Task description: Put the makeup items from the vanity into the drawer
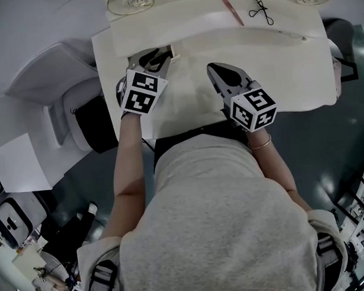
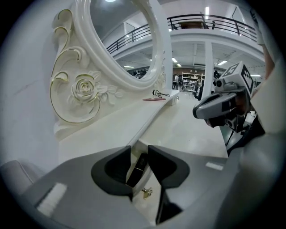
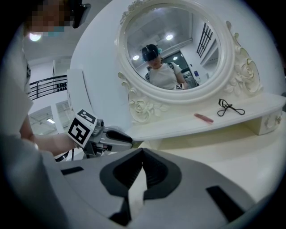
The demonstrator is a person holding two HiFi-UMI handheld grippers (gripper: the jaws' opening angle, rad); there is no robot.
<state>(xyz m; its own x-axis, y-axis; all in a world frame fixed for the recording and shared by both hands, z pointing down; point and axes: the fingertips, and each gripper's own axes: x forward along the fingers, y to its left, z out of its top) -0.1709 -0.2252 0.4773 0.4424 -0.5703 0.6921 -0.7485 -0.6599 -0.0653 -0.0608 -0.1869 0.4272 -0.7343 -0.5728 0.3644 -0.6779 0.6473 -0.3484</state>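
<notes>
My left gripper (image 1: 159, 57) (image 2: 140, 150) is at the vanity's left end, over a small pulled-out drawer (image 1: 173, 50) with a gold knob (image 2: 146, 192). A black makeup tube (image 2: 137, 169) slants between its jaws and touches both, so the gripper is shut on it. My right gripper (image 1: 212, 68) (image 3: 143, 151) hovers over the tabletop (image 1: 276, 68), shut and empty. On the raised shelf lie a pink stick (image 1: 233, 11) (image 3: 203, 117) and a black eyelash curler (image 1: 260, 11) (image 3: 230, 107). A thin pencil (image 1: 289, 35) lies on the tabletop at the right.
An oval mirror (image 3: 174, 49) in a carved white frame stands behind the shelf. A grey chair (image 1: 75, 111) stands left of the vanity, with a white sheet (image 1: 17, 161) on the floor beside it. My body is close against the vanity's front edge.
</notes>
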